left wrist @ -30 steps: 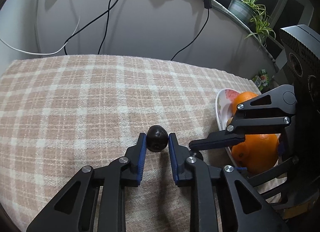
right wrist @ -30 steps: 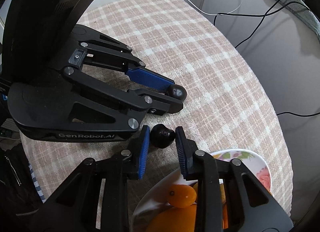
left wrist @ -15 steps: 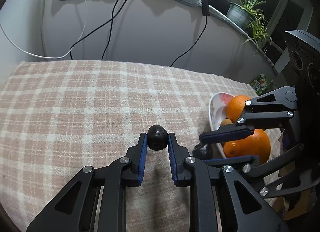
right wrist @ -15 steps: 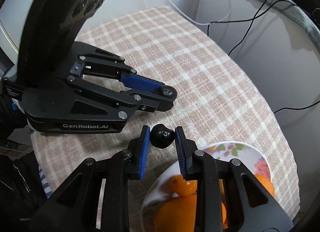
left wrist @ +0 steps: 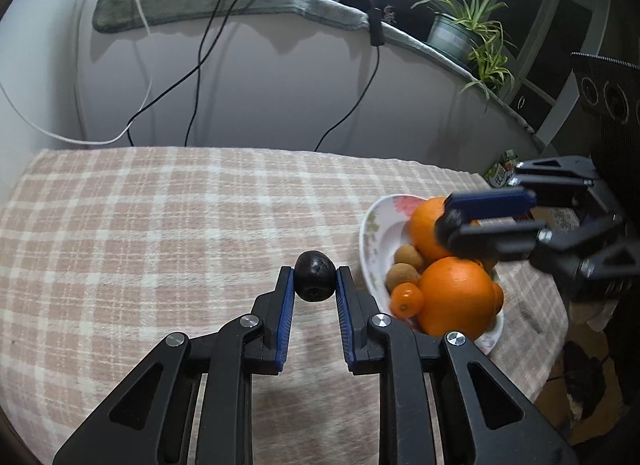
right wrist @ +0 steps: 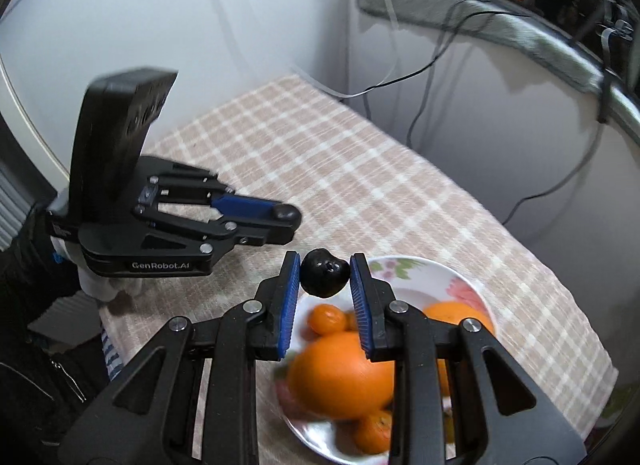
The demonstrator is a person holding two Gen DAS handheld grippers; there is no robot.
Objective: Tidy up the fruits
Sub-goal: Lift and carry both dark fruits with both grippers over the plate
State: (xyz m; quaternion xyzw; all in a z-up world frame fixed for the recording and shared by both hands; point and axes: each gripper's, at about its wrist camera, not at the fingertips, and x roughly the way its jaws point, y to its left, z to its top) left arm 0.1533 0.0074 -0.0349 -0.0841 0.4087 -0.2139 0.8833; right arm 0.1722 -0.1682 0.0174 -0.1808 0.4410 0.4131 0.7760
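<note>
**A:** Fruits, how many, and where?

**B:** Two small dark fruits are held in the air, one in each gripper. The left gripper (left wrist: 315,279) has its jaws closed on the first dark fruit (left wrist: 315,275), above the checked cloth (left wrist: 160,225) on the surface. The right gripper (right wrist: 325,271) has its jaws closed on the second dark fruit (right wrist: 324,273), over the near rim of the flowered plate (right wrist: 404,269).

**A:** What lies on the plate?

**B:** Two large oranges: one at the front (left wrist: 456,297), one behind it (left wrist: 426,231). Two small brown round fruits (left wrist: 408,257) sit beside them, toward the plate's left side in the left wrist view. At least two small orange fruits; one (left wrist: 406,299) is clear at the front, and the right wrist view shows more, blurred, so I cannot give a firm count.

**A:** Are the two grippers touching?

**B:** No, they are apart. The left one is beside the plate, not over it.

**A:** Anything else nearby?

**B:** Two potted plants (left wrist: 460,31) on a ledge, and cables (left wrist: 192,77) hanging down the wall.
</note>
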